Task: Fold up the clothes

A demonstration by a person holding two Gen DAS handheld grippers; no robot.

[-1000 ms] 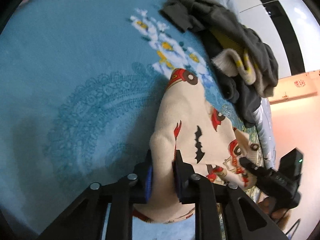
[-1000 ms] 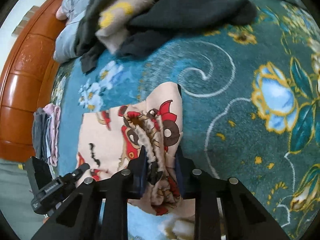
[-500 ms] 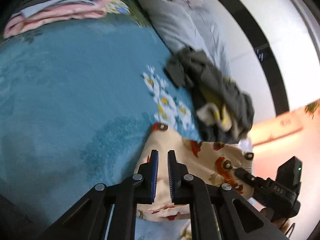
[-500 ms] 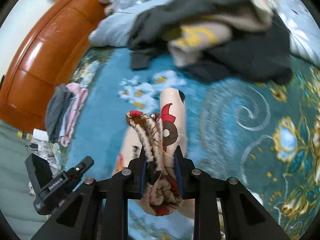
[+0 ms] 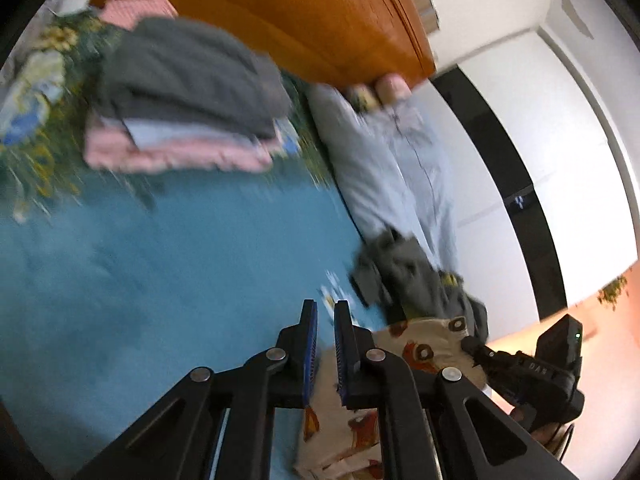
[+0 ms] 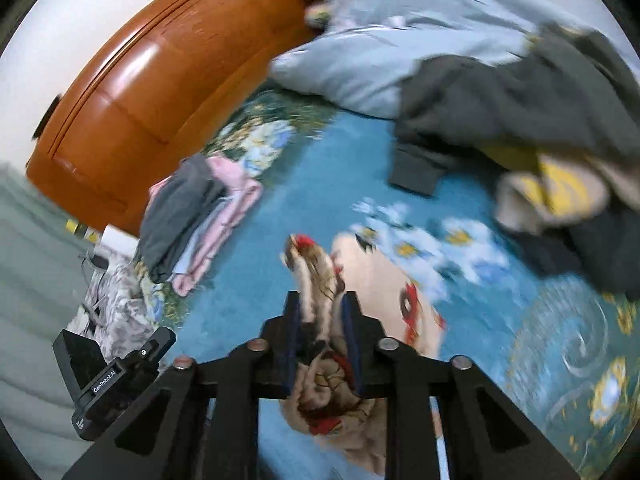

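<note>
The cream garment point(image 5: 424, 348) with red cartoon prints hangs folded between both grippers above the teal blanket point(image 5: 160, 280). My left gripper point(image 5: 326, 306) is nearly shut. Its tips are bare, and the cloth shows deeper between the blue pads and hangs below them. In the right wrist view, my right gripper point(image 6: 320, 298) has a bunched roll of the same garment point(image 6: 380, 280) between its jaws, which are closing on it. The right gripper point(image 5: 470, 346) also shows at the garment's far edge in the left wrist view. Both views are motion-blurred.
A folded stack point(image 5: 180, 92), grey on pink, lies by the wooden headboard point(image 5: 280, 20); the same stack point(image 6: 192, 216) appears in the right wrist view. A grey pillow point(image 5: 380, 160) and a heap of dark unfolded clothes point(image 6: 520, 100) lie beyond the garment.
Both grippers rose and swung toward the headboard and folded stack, lifting the garment off the blanket. The left jaws narrowed from a thick fold to a thin gap.
</note>
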